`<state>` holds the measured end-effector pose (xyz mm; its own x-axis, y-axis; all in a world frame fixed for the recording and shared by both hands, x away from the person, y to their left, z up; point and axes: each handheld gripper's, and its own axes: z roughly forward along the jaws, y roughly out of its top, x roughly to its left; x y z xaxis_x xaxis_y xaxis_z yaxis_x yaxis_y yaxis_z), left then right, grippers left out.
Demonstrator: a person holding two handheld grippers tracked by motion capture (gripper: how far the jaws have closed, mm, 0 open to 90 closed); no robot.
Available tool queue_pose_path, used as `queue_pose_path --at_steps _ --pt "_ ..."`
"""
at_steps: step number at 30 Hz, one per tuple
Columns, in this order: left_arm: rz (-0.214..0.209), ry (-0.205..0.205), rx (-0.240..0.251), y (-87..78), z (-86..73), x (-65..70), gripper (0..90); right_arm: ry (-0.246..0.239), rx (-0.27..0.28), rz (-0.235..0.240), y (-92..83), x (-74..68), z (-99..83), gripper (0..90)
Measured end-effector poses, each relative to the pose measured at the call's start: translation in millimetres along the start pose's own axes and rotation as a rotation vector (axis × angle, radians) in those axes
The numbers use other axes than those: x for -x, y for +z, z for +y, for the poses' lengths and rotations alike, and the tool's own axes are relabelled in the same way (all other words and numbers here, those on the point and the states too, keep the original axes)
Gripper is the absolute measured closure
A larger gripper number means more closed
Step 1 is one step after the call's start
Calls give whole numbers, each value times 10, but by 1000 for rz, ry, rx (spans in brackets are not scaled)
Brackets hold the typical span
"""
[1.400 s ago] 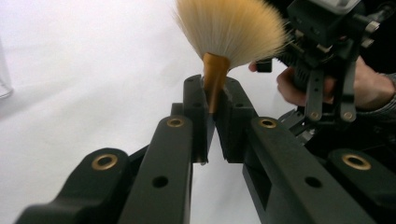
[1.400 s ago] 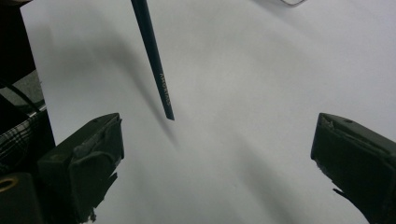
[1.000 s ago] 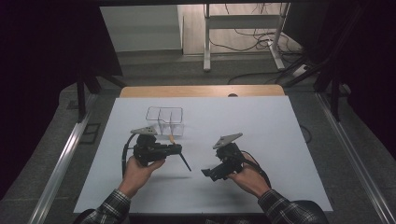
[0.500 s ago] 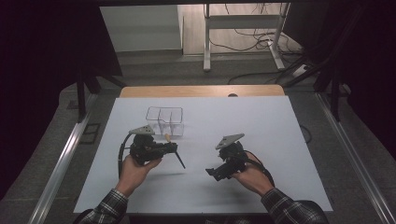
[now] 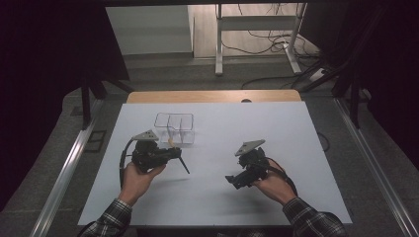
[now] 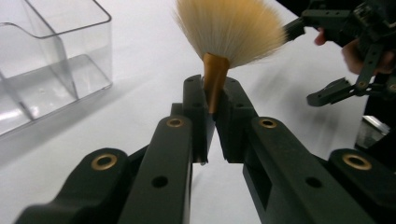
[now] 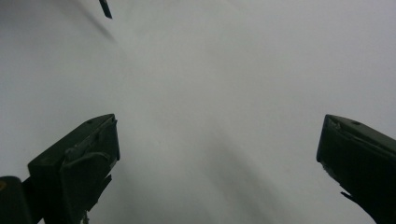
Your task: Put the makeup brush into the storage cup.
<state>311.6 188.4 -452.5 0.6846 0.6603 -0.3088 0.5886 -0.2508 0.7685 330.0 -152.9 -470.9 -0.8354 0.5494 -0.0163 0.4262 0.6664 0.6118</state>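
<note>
**One brush, one clear organiser, two grippers on white table**

Counted on table [image 5: 296, 128]: one makeup brush, one clear plastic organiser [image 5: 174, 127], two hand-held grippers.

Left gripper [image 6: 211, 109]: jaws clamped on gold ferrule of brush [image 6: 229, 28]. Bristles fanned above jaw tips, pale with darker ends. In high view, dark handle sticking out down and to the right of left gripper [image 5: 170, 154], above the table just in front of organiser.

Organiser: two visible compartments in high view, divider wall seen in left gripper view [image 6: 51, 60].

Right gripper [image 5: 236, 180]: jaws wide apart, nothing between them, pointed at bare table [image 7: 224, 93]. Well apart from brush.
</note>
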Motion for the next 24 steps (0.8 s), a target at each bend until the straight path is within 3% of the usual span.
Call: queue_pose_path --at_steps 15,24 --pt "54 25 20 -17 35 -31 828 10 -23 -53 -109 143 -98 0" --pt "66 31 45 -21 118 -48 828 17 -39 -78 -177 209 -164 0"
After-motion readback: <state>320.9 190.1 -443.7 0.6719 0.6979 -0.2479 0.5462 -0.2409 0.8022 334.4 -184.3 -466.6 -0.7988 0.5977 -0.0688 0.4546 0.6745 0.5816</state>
